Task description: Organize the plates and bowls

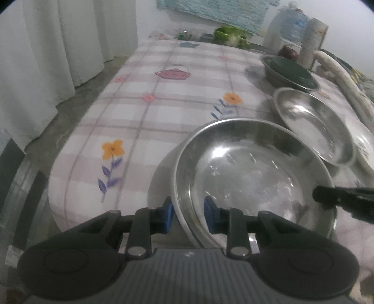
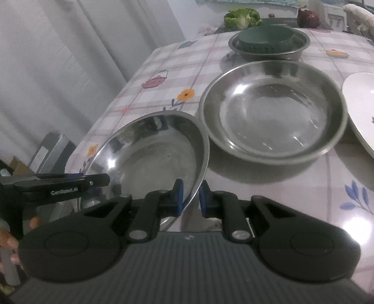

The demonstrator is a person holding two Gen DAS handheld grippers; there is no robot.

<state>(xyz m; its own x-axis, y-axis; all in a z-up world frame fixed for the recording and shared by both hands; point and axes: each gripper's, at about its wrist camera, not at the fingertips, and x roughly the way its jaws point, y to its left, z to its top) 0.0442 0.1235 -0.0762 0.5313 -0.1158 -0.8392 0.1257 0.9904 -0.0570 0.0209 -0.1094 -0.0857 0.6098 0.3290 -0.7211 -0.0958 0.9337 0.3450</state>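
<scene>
Your left gripper [image 1: 188, 216] is clenched on the near rim of the steel plate [image 1: 252, 173]: one blue pad stands outside the rim and the other inside it. In the left wrist view this plate fills the lower right, from about 3 to 6 o'clock, and the black tip of your right gripper [image 1: 327, 198] reaches its rim from 4 o'clock.

In the right wrist view your right gripper [image 2: 190, 198] grips the same steel plate [image 2: 149, 154] by its right edge; the rim goes between the two blue pads. The plate is tilted, with the gripped edge low and the far edge higher. Your left gripper [image 2: 100, 181] comes in at 9 o'clock and holds the opposite rim. A few fingertips [image 2: 11, 243] show at 8 o'clock.

Just beside the held plate, toward 1 o'clock, a second steel plate [image 2: 273, 110] lies flat on the checked tablecloth [image 2: 292, 191]. Behind it, at 12 o'clock, a third steel plate [image 2: 268, 44] carries a dark green round thing [image 2: 266, 37]. A white plate [image 2: 362, 105] lies at 3 o'clock, cut by the edge of the view. Lettuce [image 2: 243, 17] and a dark red round thing [image 2: 308, 17] stand at the far end of the table.
</scene>
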